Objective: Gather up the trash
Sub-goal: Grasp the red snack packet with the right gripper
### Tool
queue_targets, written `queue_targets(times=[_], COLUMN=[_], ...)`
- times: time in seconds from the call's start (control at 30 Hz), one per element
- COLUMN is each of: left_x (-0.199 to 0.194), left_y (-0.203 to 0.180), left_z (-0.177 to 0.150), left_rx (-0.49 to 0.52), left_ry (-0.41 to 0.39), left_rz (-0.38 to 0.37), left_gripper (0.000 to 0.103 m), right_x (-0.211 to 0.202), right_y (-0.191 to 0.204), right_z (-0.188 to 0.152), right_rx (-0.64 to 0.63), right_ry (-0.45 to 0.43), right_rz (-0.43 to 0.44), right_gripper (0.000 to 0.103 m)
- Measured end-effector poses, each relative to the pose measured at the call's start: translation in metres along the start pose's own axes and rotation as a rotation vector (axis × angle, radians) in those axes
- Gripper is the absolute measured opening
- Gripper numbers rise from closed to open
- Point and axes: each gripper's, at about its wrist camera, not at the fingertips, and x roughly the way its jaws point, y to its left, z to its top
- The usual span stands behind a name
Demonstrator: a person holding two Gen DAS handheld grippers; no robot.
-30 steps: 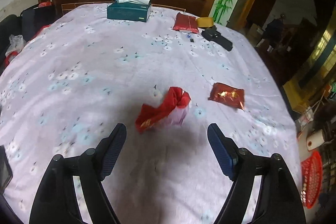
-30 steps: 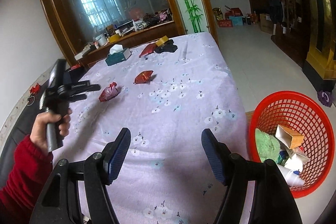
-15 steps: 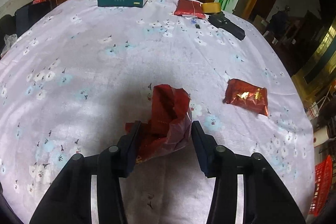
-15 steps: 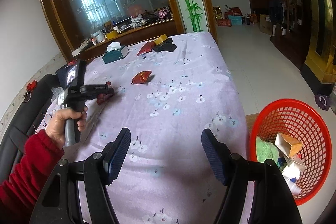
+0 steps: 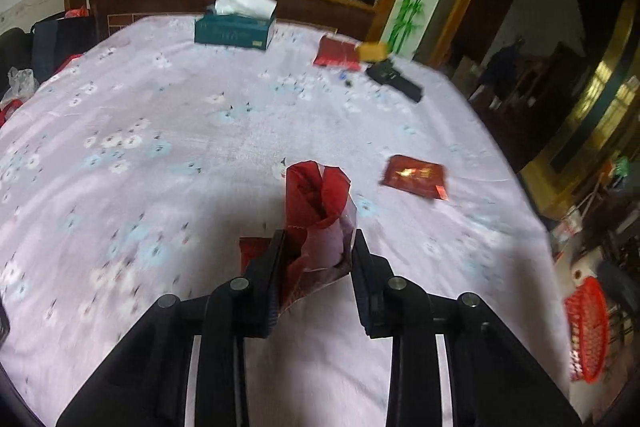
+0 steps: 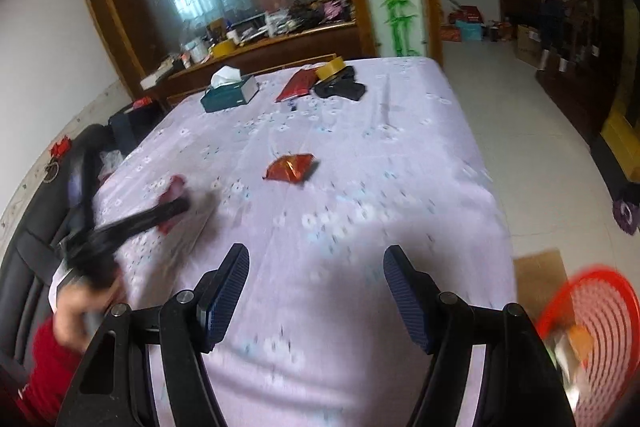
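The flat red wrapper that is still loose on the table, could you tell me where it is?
The flat red wrapper lies mid-table, right of the crumpled wrapper in the left gripper.

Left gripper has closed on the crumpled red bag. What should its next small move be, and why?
Probably lift it clear of the cloth and start carrying it toward the red basket. The left gripper is shut on the crumpled red bag, pinched between both fingers, so the grasp looks done. The basket sits on the floor past the table's corner. The right gripper hangs open and empty.

No writing is legible; print on the tissue box [image 5: 235,31] blurs.
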Motion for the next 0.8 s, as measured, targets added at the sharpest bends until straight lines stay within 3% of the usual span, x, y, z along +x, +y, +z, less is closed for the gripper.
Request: queue_targets(times=[0.2, 0.47, 0.63, 0.8], left_x=[-0.056, -0.067, -0.06, -0.052], left_y=[-0.001, 0.005, 0.01, 0.01], left_z=[-0.035, -0.053, -0.054, -0.055], left_rx=[0.011, -0.001, -0.013, -0.012], left_ry=[-0.078, -0.075, -0.061, -0.051], left_rz=[-0.025, -0.034, -0.034, -0.032], left_gripper=[0.029, 0.029, 0.029, 0.029], right_x=[0.085, 0.178, 0.212, 0.208], right_y=[0.001, 0.007, 0.018, 0.039], right_z=[0.051, 0.096, 0.098, 0.082], right_rx=[-0.019, -0.02, -0.072, -0.205], right_ry=[0.094, 0.16, 0.224, 0.253], right_rz=[0.066, 0.14, 0.168, 0.158], right_gripper=[0.074, 0.074, 0.07, 0.054])
